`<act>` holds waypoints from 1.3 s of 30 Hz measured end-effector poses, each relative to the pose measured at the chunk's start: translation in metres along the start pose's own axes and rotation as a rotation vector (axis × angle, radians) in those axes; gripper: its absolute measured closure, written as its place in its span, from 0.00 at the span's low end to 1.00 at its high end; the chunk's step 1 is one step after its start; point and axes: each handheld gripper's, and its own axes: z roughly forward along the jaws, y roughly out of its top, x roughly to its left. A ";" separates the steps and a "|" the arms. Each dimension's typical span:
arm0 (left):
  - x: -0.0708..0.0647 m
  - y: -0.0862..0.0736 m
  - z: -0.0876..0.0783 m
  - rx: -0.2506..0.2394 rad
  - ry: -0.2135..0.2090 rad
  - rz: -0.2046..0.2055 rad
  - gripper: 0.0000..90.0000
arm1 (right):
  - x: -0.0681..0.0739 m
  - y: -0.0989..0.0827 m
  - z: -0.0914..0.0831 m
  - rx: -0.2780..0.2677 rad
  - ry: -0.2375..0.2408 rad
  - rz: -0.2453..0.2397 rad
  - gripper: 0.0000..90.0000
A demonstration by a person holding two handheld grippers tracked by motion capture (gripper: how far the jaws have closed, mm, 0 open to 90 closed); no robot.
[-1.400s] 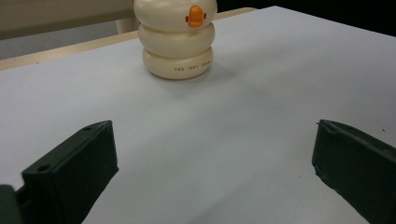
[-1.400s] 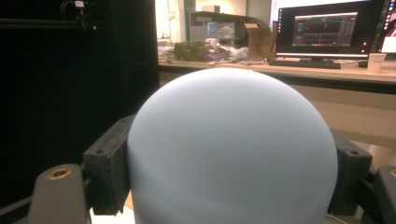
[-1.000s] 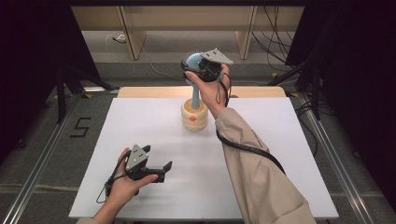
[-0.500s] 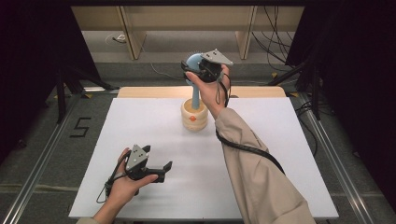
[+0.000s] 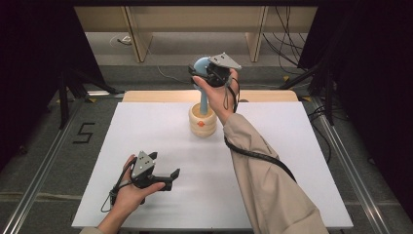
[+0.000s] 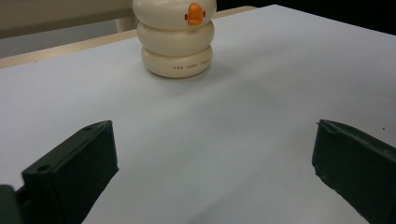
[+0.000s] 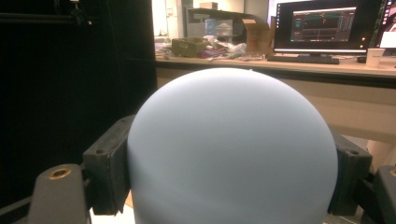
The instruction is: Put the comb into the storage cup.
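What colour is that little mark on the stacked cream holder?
Orange, on the cream ringed holder; the left gripper view shows it best.

White table (image 5: 146, 126) on a grey floor (image 5: 44, 146) marked with a "5" (image 5: 84, 132). Black curtains (image 5: 29, 48) at both sides. Behind, a wooden desk (image 7: 280, 70) with a lit monitor (image 7: 327, 25) and clutter.

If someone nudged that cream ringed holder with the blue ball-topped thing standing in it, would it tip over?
Probably fairly steady: the cream holder is squat with a broad base. The blue piece rises well above it, so a push near the top might tip it. Its smooth dome, clamped in the right claw, looks slippery.
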 end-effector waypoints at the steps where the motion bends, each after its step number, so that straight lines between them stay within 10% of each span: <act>1: 0.000 0.000 0.000 0.000 0.000 0.000 0.00 | 0.000 0.000 0.000 0.001 0.000 0.000 0.24; 39: 0.000 0.000 0.000 0.000 0.000 0.001 0.00 | -0.001 -0.009 0.005 0.017 -0.005 0.002 0.24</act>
